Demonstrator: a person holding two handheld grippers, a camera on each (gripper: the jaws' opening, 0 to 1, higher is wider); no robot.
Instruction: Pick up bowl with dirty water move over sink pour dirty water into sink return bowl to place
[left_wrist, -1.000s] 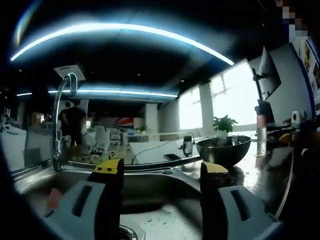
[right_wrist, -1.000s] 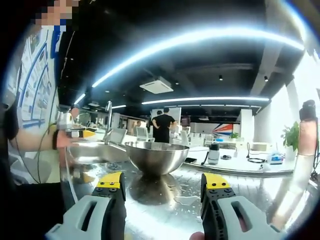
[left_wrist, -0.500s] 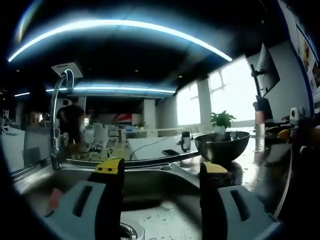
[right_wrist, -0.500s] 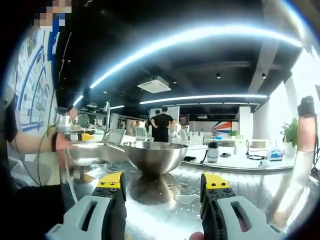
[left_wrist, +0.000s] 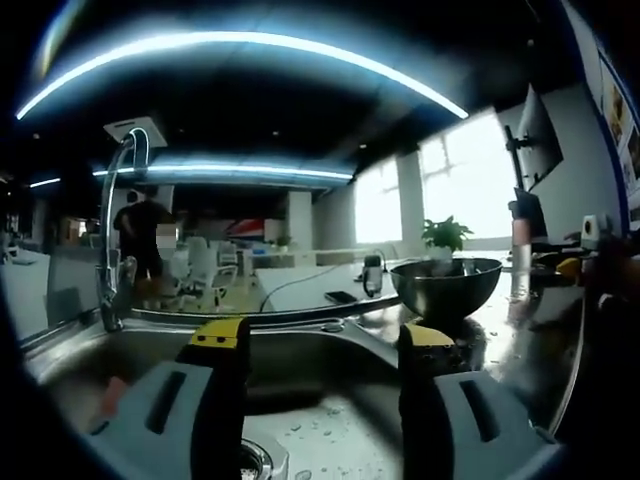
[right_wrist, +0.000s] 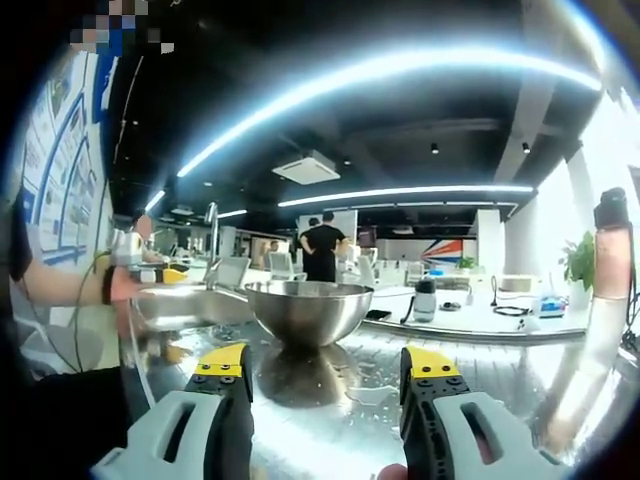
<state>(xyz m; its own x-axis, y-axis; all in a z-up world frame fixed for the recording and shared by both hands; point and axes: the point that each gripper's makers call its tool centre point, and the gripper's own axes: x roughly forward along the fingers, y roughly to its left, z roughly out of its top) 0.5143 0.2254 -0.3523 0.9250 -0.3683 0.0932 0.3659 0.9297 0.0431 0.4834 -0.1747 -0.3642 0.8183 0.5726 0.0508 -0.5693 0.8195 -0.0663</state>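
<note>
The steel bowl (right_wrist: 309, 311) is seen standing upright on the wet steel tabletop (right_wrist: 480, 375), beside the sink (left_wrist: 300, 365). In the right gripper view the right claw (right_wrist: 325, 367) is held wide open and empty, with the bowl ahead of it, between the lines of its jaws and apart from them. In the left gripper view the left claw (left_wrist: 316, 340) is spread open over the sink, gripping nothing; the bowl (left_wrist: 446, 287) lies beyond its right jaw, while the faucet (left_wrist: 113, 235) rises at the sink's far edge.
</note>
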